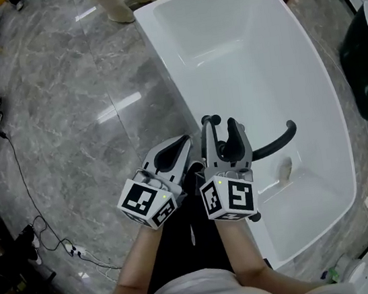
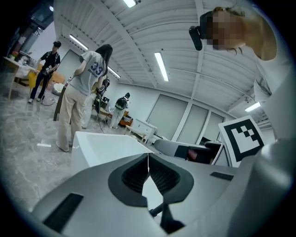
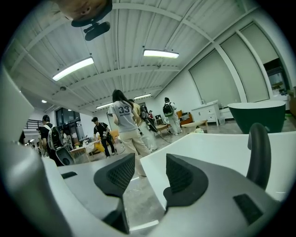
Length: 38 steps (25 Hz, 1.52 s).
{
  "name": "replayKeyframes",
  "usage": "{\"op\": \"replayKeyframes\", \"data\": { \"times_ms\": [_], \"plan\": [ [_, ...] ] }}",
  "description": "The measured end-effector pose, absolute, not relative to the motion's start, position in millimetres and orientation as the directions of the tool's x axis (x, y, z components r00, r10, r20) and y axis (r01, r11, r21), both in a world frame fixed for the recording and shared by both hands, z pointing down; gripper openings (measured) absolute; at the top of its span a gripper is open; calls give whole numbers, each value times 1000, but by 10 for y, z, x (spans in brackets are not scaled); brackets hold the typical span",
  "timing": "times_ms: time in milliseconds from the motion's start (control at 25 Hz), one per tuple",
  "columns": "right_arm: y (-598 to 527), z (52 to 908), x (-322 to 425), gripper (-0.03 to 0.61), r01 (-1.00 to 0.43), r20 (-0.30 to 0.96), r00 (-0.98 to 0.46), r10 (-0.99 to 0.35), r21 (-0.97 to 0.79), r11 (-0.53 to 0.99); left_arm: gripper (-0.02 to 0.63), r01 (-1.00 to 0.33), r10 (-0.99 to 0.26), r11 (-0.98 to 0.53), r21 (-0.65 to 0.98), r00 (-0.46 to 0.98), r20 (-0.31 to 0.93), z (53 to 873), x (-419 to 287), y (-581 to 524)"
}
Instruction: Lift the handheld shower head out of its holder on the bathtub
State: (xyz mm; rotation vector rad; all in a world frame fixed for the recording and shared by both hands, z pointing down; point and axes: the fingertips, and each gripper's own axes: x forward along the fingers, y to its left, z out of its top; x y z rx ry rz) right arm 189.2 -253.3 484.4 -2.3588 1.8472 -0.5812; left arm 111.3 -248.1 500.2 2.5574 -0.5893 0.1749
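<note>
Holding the right gripper [image 1: 220, 125] with its jaws set apart and nothing between them; the left gripper [image 1: 182, 142] sits just beside it on the left, jaws pressed together and empty. Both hover over the near left rim of the glossy white oval bathtub [image 1: 163, 57]. A black curved metal fitting [image 1: 275, 142] rises from that rim by the right gripper and arcs right over the basin. Cannot tell whether this bar is the shower head's handle or a fixed spout, nor where the holder sits. In the right gripper view the bar stands to the right of the jaws, outside the gap. Risks, as judged: closing now would catch only air; clamping a fixed spout and lifting would strain it; the smooth rounded black surface may slip; the crowding left gripper may knock the right.
</note>
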Motion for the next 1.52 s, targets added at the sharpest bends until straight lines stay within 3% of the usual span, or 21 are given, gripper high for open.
{"op": "replayKeyframes", "data": {
  "times_ms": [1520],
  "plan": [
    [-2852, 6338, 2148, 198, -848, 490, 323, -810, -231, -478, 11, -506, -363, -690, 518, 861, 357, 6359, 1237, -2864]
  ]
}}
